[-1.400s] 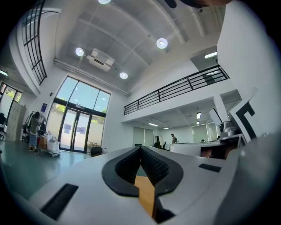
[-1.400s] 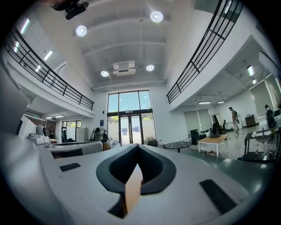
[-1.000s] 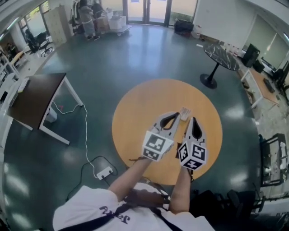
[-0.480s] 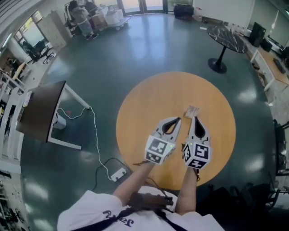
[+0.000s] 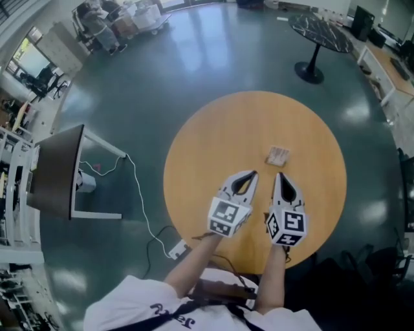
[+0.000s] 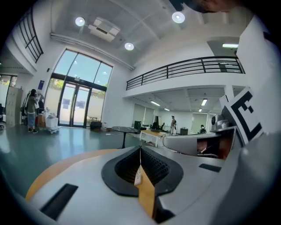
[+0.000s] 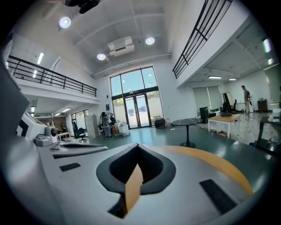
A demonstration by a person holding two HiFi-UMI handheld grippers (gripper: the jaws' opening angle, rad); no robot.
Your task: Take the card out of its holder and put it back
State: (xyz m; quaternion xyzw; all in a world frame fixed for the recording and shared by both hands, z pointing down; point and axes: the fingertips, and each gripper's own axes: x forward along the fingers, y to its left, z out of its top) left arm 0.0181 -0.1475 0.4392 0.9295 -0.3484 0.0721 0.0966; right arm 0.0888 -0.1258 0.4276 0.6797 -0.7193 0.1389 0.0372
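Observation:
A small tan card holder (image 5: 277,156) with the card in it lies on the round wooden table (image 5: 213,149), right of centre. My left gripper (image 5: 251,173) hovers over the table's near part, jaws shut with nothing in them, its tip a short way near-left of the holder. Beside it my right gripper (image 5: 280,174) is also shut and empty, its tip just short of the holder. In the left gripper view the left gripper (image 6: 140,149) shows its fingers meeting at the tip. The right gripper (image 7: 137,145) shows the same in its own view. Neither touches the holder.
The table's near edge runs under my forearms. On the floor, a white cable leads to a power strip (image 5: 176,247) at the left. A dark desk (image 5: 55,171) stands farther left, and a black round table (image 5: 321,32) at the far right. People stand by the far doors (image 5: 97,19).
Both grippers have sunk toward the table, staying side by side and shut. The holder, earlier right at their tips, now lies clear ahead of them.

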